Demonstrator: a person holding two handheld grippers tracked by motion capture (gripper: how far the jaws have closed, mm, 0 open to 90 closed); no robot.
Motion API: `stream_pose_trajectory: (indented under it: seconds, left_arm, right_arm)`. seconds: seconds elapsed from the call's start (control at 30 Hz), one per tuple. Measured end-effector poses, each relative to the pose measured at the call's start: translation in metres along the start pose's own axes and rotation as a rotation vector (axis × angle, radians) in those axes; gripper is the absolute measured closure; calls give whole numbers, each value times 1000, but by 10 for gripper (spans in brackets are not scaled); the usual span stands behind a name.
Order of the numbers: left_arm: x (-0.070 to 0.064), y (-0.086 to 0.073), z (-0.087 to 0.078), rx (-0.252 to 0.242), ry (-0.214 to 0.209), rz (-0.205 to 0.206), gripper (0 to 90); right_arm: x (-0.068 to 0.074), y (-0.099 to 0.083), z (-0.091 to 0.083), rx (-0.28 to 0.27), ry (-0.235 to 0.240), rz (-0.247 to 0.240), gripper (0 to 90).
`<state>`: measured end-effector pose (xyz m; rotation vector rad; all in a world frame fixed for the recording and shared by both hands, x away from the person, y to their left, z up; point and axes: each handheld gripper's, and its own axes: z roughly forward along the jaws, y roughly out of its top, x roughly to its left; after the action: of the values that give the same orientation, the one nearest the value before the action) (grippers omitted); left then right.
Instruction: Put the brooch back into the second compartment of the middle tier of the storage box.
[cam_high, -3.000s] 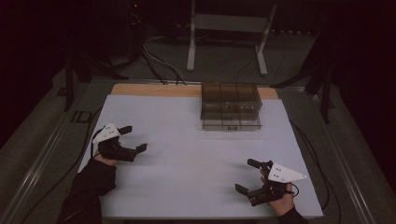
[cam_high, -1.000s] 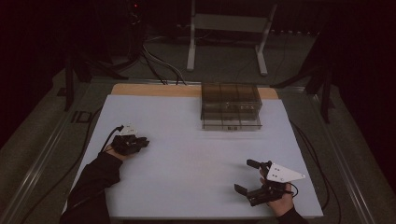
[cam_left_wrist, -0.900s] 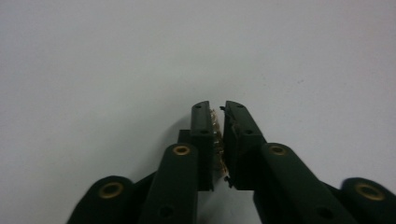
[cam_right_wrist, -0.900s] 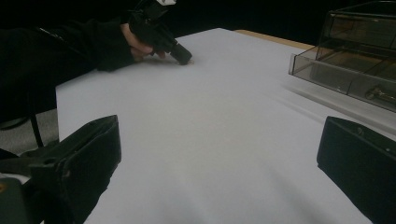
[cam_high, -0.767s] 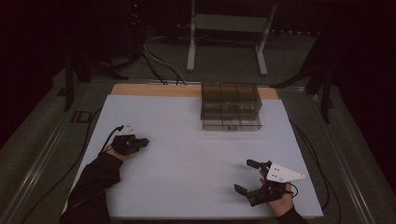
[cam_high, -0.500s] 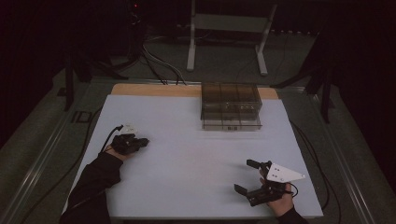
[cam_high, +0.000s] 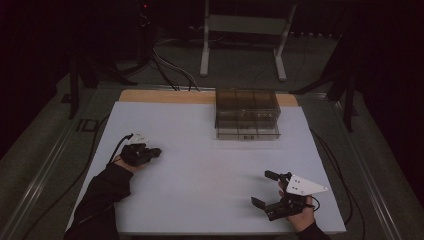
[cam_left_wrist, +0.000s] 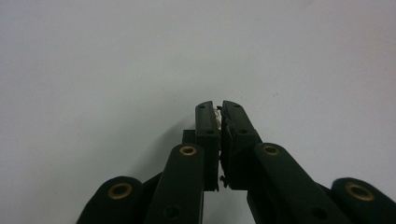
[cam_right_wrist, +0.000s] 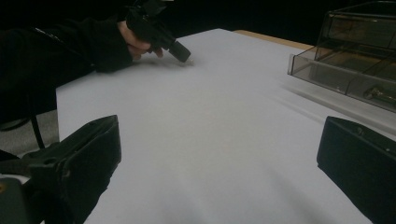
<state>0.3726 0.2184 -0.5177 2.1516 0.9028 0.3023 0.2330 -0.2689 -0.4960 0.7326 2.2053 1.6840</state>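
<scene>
My left gripper is down on the white table top at the left, tilted forward with its tips on the surface. Its jaws are shut on a small pale, shiny object that peeks out between the tips; I cannot tell what it is. From the right gripper view, the left gripper and the hand holding it sit at the far end of the table. My right gripper rests near the front right edge, open, nothing between its jaws.
A smoky clear drawer box stands at the back centre-right. Its lowest drawer sticks out a little, with a small metal piece inside. Cables trail off the table's left and right sides. A strip of wood borders the far edge.
Since three seconds ago the left gripper has gone from open and raised to shut with its tips on the table. Over the last second nothing moved. The right gripper stayed put.
</scene>
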Motion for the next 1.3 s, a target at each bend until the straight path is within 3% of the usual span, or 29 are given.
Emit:
stream_pose_trajectory:
  seconds: [0.13, 0.57, 1.3]
  left_arm:
    - [-1, 2, -1, -8, -9, -10, 873]
    - [-12, 12, -3, -18, -65, 10, 873]
    - [-31, 52, -7, -29, -147, 76, 873]
  right_arm:
    - [0, 0, 0, 3, 0, 1, 0]
    - [0, 0, 1, 0, 1, 5, 0]
    - [-1, 0, 0, -2, 3, 9, 0]
